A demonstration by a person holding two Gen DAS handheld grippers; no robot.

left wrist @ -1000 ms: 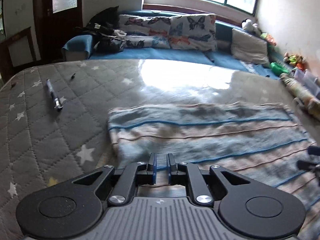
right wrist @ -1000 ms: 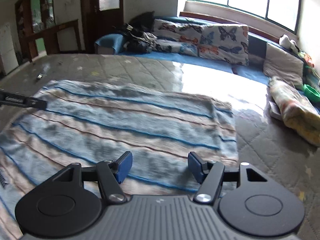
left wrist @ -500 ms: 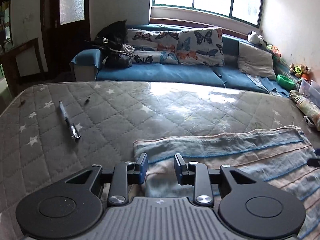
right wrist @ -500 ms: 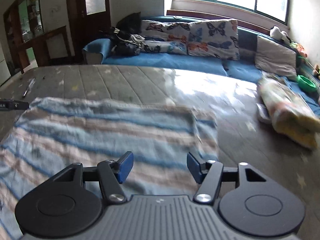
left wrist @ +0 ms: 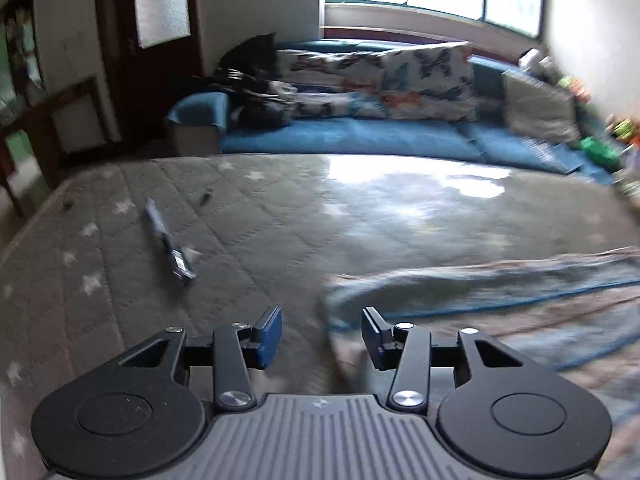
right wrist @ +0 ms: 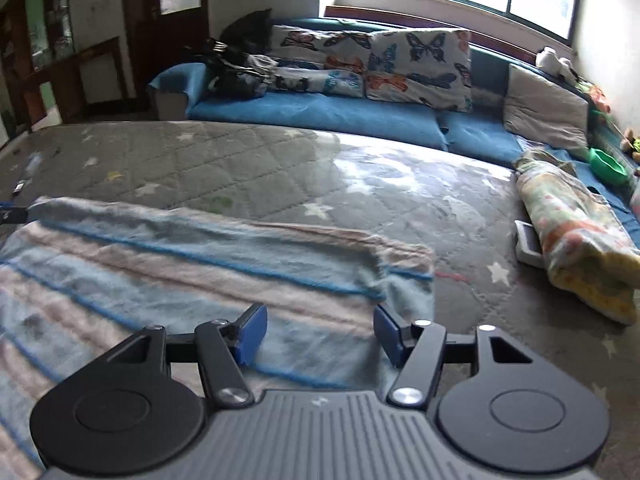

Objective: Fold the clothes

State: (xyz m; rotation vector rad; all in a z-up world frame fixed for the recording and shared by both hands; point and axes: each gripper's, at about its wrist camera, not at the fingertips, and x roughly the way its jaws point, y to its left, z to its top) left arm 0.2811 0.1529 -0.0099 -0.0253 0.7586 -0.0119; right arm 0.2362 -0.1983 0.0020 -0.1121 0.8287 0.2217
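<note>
Your left view is motion-blurred, so the pen-like object (left wrist: 168,238) at 10 o'clock on the mattress (left wrist: 280,216) is hard to identify, and the striped garment (left wrist: 500,304) runs off the frame at 3 o'clock. Your left tongs (left wrist: 321,336) stand open and empty over the garment's left edge. In your right view the striped garment (right wrist: 192,272) lies flat on the mattress, cut off at 9 o'clock. Your right tongs (right wrist: 318,334) are open too, empty, above its near right corner. A rolled floral bundle (right wrist: 576,236) lies at 3 o'clock.
</note>
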